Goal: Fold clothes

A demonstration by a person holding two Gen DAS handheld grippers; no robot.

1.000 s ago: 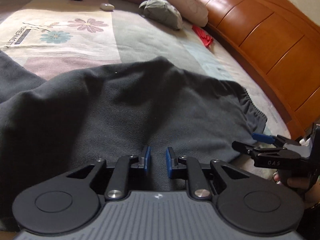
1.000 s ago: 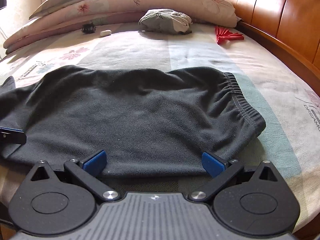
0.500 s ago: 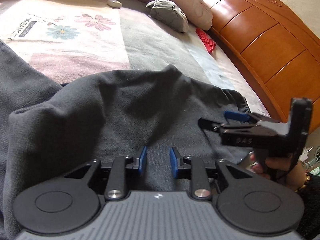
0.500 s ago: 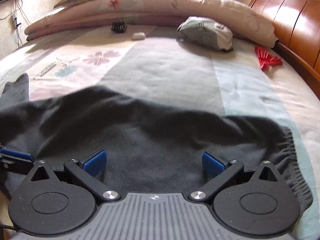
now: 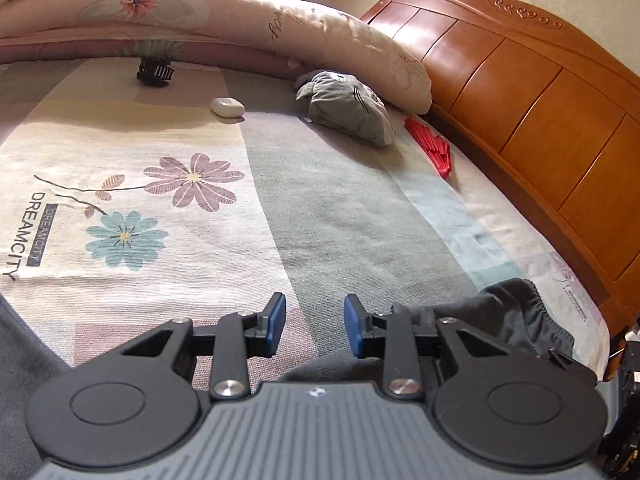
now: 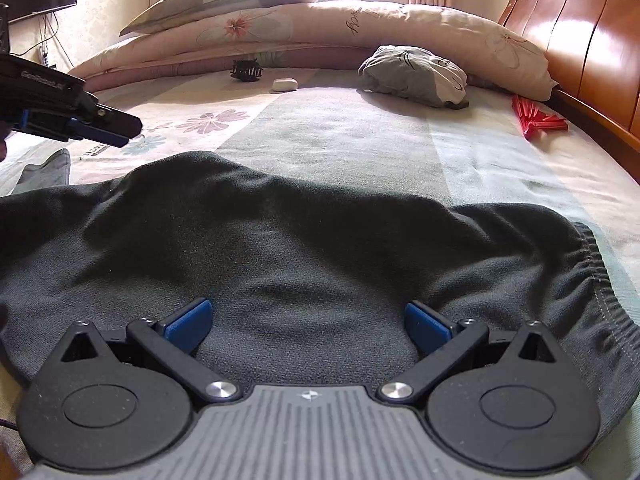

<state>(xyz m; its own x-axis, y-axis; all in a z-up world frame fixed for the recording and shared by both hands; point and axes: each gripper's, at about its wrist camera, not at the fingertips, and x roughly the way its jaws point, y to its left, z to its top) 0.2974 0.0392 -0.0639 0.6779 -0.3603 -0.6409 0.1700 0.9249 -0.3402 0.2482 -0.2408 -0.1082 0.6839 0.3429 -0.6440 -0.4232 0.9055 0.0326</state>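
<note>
From my right claw (image 6: 308, 322), spread wide and empty, I see the dark garment (image 6: 304, 248) lying whole on the bedspread (image 6: 344, 136), just beyond my pads. My left claw (image 5: 314, 330), jaws opening with nothing between them, shows only the garment's elastic edge beside it and the bedspread's printed flowers (image 5: 192, 180).

The dark grey fleece trousers (image 6: 320, 256) lie spread flat and rumpled across the bed, directly ahead of and beneath the right gripper (image 6: 307, 322). Their gathered elastic waistband (image 6: 596, 268) runs along the garment's edge to that gripper's right. From the left gripper (image 5: 314, 328), the cloth shows only low down, bunched at its right.
</note>
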